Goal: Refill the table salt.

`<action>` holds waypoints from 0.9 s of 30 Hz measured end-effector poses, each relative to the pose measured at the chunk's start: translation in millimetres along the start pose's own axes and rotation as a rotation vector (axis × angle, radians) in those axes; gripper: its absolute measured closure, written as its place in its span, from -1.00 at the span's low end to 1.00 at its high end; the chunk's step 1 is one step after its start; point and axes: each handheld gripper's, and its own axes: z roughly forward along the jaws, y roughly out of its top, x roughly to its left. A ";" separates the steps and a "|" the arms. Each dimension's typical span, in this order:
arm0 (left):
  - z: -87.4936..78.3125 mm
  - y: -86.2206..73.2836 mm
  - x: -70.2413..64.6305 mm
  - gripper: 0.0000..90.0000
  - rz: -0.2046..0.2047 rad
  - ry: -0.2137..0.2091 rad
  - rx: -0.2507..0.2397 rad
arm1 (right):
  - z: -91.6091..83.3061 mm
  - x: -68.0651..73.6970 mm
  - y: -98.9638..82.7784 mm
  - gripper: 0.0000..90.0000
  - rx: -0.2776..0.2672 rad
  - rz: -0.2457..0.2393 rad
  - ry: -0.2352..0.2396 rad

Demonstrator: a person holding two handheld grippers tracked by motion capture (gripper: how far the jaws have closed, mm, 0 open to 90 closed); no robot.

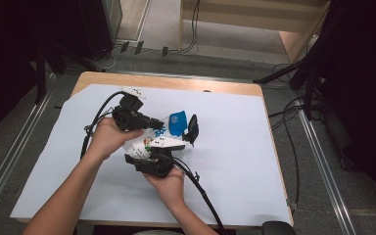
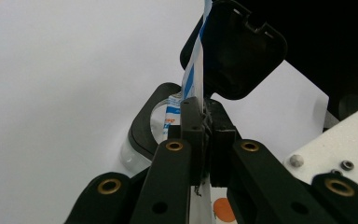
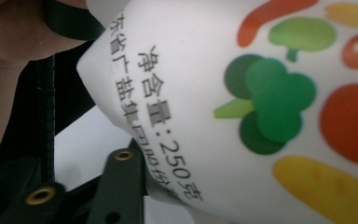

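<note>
At the nine o'clock side of the pair of hands in the high view, the left gripper (image 1: 152, 122) lay level over the white sheet (image 1: 235, 161) that covered the table (image 1: 166, 82), pointing toward three o'clock. Its jaws were pressed together on the thin top edge of a white bag (image 1: 144, 144) printed with blue and with coloured vegetables. In the left gripper view that edge (image 2: 192, 84) rose as a narrow white and blue strip straight up toward twelve o'clock from between the closed jaws.

The bag hung in the middle, between the two grippers: its blue part (image 1: 177, 122) sat just at three o'clock of the left gripper's tips, and its white body lay at six o'clock of that gripper, touching the left hand (image 1: 108, 137).

Further toward five o'clock, the right gripper (image 1: 191, 131) came up from the right hand (image 1: 169, 185), its jaws reaching toward one o'clock along the bag's side. In the right gripper view the bag's printed face (image 3: 270, 102) bulged close across the picture from one o'clock down to five o'clock, against the one jaw seen at six o'clock. Whether these jaws pinched the bag or only flanked it I could not tell.
</note>
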 end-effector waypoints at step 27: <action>-2.3 0.8 -1.8 0.95 0.004 -0.013 -0.017 | -0.5 2.3 0.0 0.45 -0.060 0.065 0.042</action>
